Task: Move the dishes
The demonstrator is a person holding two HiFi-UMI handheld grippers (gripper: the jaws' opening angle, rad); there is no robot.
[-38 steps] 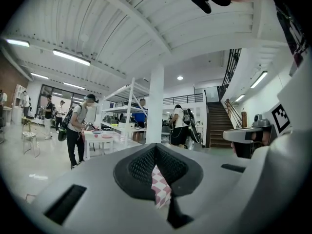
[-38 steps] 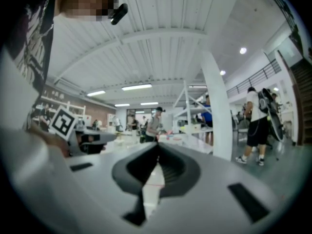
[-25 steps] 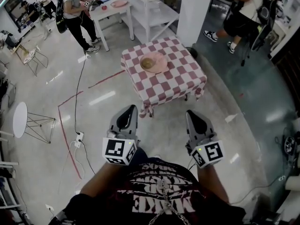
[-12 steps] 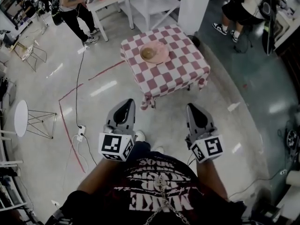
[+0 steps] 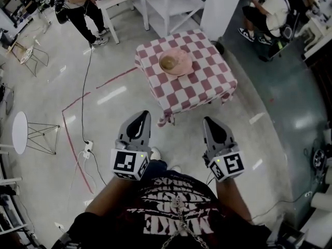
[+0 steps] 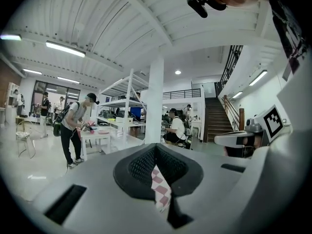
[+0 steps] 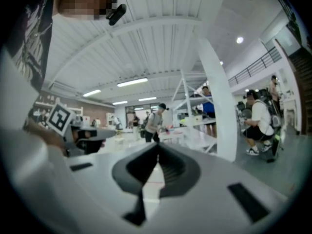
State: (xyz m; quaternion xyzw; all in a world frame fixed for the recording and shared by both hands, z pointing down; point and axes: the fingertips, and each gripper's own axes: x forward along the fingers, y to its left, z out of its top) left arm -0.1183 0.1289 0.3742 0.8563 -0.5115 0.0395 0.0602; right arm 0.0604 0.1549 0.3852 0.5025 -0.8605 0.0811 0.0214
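One checked table (image 5: 202, 84) bears one pink plate (image 5: 182, 66); left gripper (image 5: 143, 114) and right gripper (image 5: 208, 120) closed, empty

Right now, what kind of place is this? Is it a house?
Probably not a house: it looks like a big workshop hall. There are long ceiling lights, a staircase, and a person standing at a white table.

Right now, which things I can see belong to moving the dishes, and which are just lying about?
Job: pink round plate with tan round dish on it; red-and-white checked table; left gripper and right gripper, both shut, empty.
Lying about: round white side table; white power strip on floor; white shelving rack.
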